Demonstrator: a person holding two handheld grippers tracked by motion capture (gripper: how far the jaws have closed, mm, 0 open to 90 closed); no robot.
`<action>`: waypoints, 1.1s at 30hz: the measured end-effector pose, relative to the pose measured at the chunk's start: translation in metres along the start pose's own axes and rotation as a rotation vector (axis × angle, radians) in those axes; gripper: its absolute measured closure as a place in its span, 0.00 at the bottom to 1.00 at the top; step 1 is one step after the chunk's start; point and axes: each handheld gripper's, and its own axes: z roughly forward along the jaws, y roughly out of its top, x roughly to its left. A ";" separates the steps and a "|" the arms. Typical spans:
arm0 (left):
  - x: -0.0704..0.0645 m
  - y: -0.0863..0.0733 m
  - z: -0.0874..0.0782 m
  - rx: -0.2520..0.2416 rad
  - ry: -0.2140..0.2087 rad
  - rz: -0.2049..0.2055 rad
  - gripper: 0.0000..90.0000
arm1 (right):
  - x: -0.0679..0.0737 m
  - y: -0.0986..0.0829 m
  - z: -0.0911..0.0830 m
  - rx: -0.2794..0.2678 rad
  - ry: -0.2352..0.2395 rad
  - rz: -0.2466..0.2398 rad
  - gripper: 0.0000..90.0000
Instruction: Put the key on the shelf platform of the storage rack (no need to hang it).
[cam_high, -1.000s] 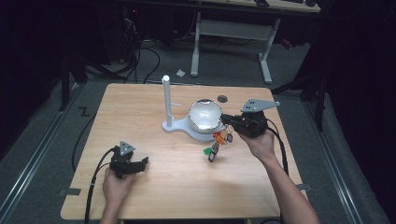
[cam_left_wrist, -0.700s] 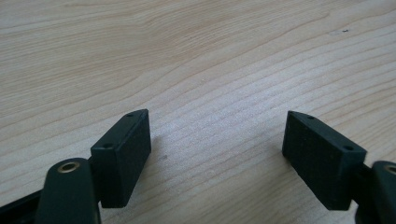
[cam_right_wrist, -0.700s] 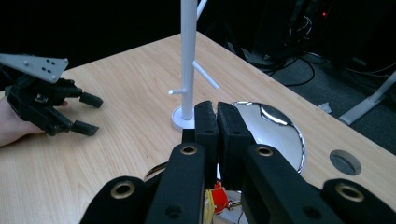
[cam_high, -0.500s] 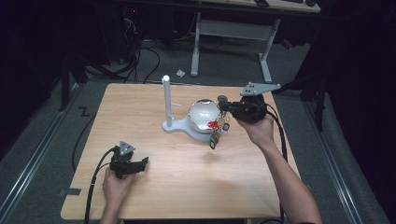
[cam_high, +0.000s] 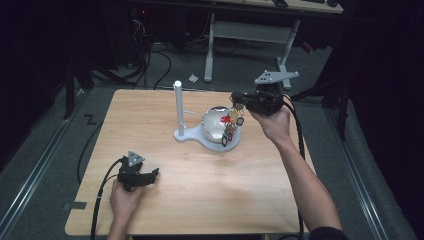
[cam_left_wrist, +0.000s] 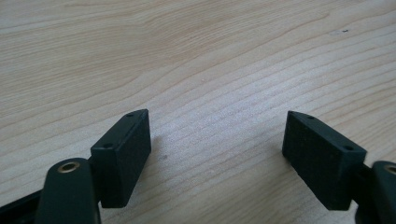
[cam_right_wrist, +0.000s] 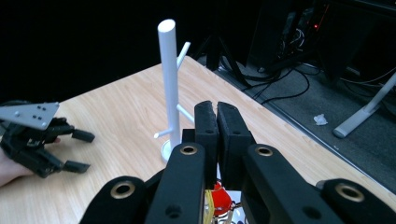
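A bunch of small coloured tags and keys (cam_high: 230, 126) hangs from my right gripper (cam_high: 235, 101), in front of a shiny white dome (cam_high: 213, 123). In the right gripper view the jaws are pressed together, my right gripper (cam_right_wrist: 216, 116) is shut on the bunch, and a red tag (cam_right_wrist: 221, 199) peeks out below. The dome sits on the base of a white peg stand (cam_high: 177, 106), whose pole (cam_right_wrist: 169, 79) rises just beyond the jaws. My left gripper (cam_high: 150, 176) rests on the table at the front left. It stands open (cam_left_wrist: 217, 154) with only bare wood between its pads.
The wooden table (cam_high: 150, 120) ends in dark floor on all sides. Cables (cam_high: 150, 60) and a desk frame (cam_high: 250, 32) lie beyond its far edge. My left gripper (cam_right_wrist: 81, 151) and the hand holding it lie to the left of the stand.
My right gripper has lifted the bunch off the table and carried it up and away from the person, to beside the dome. The left gripper has stayed put.
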 end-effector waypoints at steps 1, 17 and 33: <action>0.000 0.000 0.000 0.000 0.000 0.000 0.27 | -0.002 0.004 0.004 -0.001 -0.005 0.003 0.99; 0.000 0.000 0.000 0.000 0.000 0.001 0.27 | -0.015 0.009 0.037 0.018 -0.045 0.039 0.99; 0.000 0.000 0.000 0.001 0.000 0.003 0.27 | -0.023 -0.008 0.059 0.052 -0.049 0.067 0.99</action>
